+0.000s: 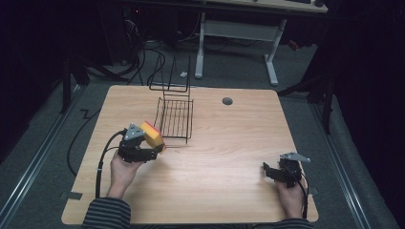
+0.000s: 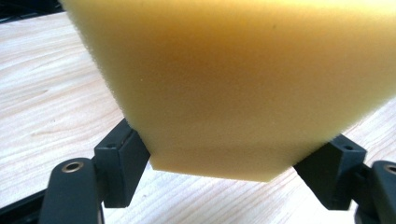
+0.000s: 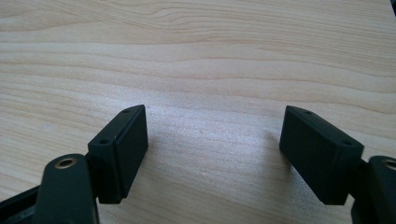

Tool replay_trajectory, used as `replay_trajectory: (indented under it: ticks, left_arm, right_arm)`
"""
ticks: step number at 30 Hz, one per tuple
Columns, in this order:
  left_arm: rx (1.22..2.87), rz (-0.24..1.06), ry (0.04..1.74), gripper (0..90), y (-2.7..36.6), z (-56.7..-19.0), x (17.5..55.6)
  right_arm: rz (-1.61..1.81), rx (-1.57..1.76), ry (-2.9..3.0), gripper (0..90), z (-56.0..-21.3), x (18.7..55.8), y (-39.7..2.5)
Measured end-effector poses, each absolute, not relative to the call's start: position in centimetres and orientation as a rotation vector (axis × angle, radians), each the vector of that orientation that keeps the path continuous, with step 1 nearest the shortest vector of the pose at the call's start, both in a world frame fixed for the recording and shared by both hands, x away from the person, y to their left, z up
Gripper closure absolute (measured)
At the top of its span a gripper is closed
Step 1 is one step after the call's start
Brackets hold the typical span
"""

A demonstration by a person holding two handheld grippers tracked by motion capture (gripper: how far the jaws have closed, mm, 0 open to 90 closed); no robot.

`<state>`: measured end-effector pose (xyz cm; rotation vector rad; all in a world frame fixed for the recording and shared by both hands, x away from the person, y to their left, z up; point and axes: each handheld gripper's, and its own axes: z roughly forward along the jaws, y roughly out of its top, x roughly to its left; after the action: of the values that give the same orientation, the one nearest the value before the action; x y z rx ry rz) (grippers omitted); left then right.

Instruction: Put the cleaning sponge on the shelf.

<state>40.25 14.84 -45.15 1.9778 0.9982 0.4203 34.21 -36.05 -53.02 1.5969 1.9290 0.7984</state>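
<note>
1. My left gripper (image 1: 152, 145) is clenched on a yellow sponge (image 1: 154, 135) with a red face, held just off the near-left corner of the wire rack (image 1: 175, 117).
2. In the left gripper view the sponge (image 2: 243, 84) sits wedged between both jaws, above the wooden table (image 2: 42, 93).
3. My right gripper (image 1: 270, 172) rests well to the right of the rack and nearer me, jaws spread wide with bare table (image 3: 210, 70) between them.
4. The rack stands on the table (image 1: 229, 143), toward its far edge.

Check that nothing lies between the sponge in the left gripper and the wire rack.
Nothing visible does. The left gripper holds the sponge just left of the wire rack, with a short strip of bare table between them.
</note>
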Motion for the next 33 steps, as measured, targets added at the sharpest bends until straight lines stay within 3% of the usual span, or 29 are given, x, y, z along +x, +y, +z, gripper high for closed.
replay_trajectory:
  ticks: [33]
  left_arm:
    - [1.978, 0.510, 0.987, 25.2, 12.8, -42.6, 44.9]
  right_arm:
    - [0.796, 1.598, 1.932, 23.8, -53.0, 34.2, -36.0]
